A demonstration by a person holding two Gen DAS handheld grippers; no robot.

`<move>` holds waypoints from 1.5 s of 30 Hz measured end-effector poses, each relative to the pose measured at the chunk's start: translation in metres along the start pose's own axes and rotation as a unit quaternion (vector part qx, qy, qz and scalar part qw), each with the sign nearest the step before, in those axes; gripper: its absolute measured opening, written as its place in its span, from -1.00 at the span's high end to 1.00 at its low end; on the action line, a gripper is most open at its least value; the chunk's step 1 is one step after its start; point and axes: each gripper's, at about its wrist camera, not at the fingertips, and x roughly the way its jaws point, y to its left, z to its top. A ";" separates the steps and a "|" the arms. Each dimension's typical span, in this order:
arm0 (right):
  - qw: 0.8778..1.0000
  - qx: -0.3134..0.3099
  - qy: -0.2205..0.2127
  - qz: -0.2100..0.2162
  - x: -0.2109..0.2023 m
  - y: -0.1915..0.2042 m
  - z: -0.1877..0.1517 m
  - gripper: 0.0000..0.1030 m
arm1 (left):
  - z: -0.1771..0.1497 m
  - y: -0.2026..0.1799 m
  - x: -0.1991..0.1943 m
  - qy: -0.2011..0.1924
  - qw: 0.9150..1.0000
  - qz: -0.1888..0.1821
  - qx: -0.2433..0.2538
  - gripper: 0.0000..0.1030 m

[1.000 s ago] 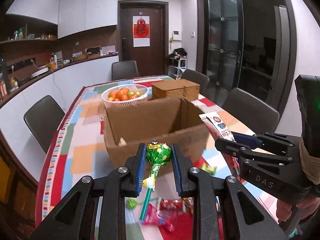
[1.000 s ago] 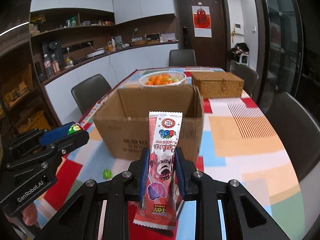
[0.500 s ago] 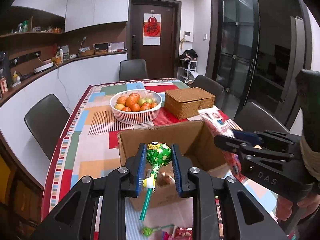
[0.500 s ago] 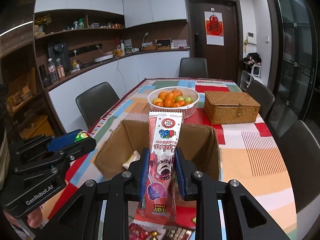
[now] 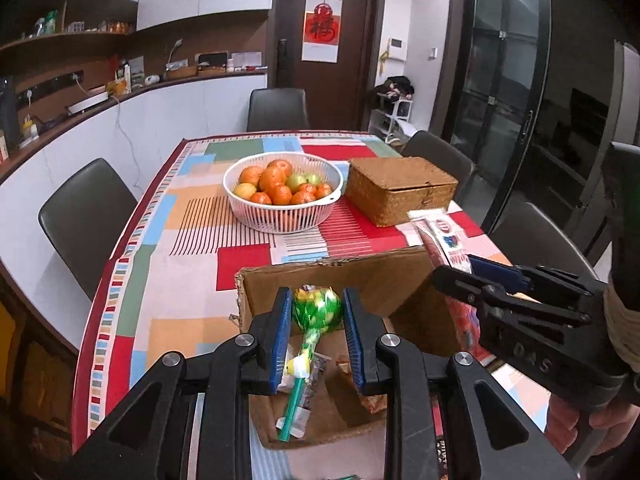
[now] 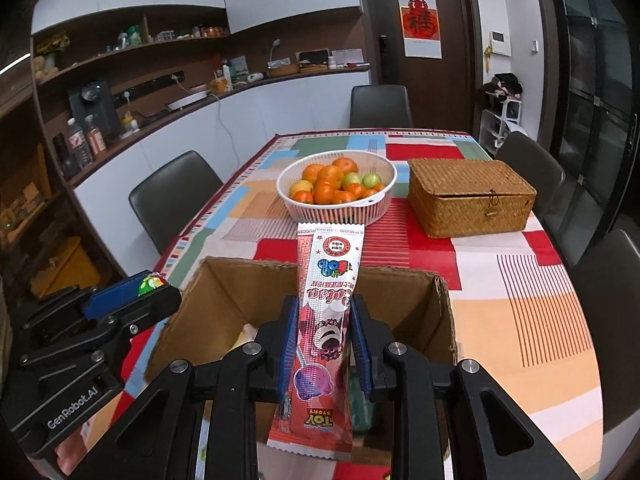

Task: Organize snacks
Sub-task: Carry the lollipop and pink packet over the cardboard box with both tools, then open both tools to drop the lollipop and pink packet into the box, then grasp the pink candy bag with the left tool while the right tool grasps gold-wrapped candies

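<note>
An open cardboard box (image 5: 380,276) (image 6: 240,292) stands on the patchwork tablecloth, directly under both grippers. My left gripper (image 5: 317,300) (image 6: 120,300) holds a green-wrapped lollipop (image 5: 316,310) by its head, stick hanging down over the box's inside. Its jaws are opening, but the pads still touch the wrapper. My right gripper (image 6: 324,308) (image 5: 472,276) holds a long red and white snack packet (image 6: 328,280) (image 5: 444,236) upright over the box. Those jaws are opening too, with the packet still pinched between them. A few wrapped snacks (image 5: 312,368) lie on the box floor.
Beyond the box stand a white basket of oranges and green fruit (image 5: 280,216) (image 6: 336,208) and a lidded wicker box (image 5: 400,192) (image 6: 468,204). Dark chairs (image 5: 84,208) ring the table. A person's hand (image 5: 580,424) grips the right tool.
Both grippers have moved forward from in front of the box to above its open top. The jaws of each stand slightly wider; lollipop and packet sit as before.
</note>
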 end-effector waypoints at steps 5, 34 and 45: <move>1.000 0.004 -0.001 -0.021 0.002 -0.003 -0.005 0.08 | -0.007 -0.002 -0.011 -0.012 1.000 0.025 0.006 0.12; 0.997 -0.079 -0.012 0.021 -0.087 0.035 -0.126 0.08 | -0.133 -0.027 -0.101 -0.007 0.999 -0.017 0.041 -0.05; 0.995 -0.080 0.058 0.029 -0.064 0.034 -0.179 0.09 | -0.180 -0.029 -0.073 0.050 0.997 -0.039 0.049 -0.06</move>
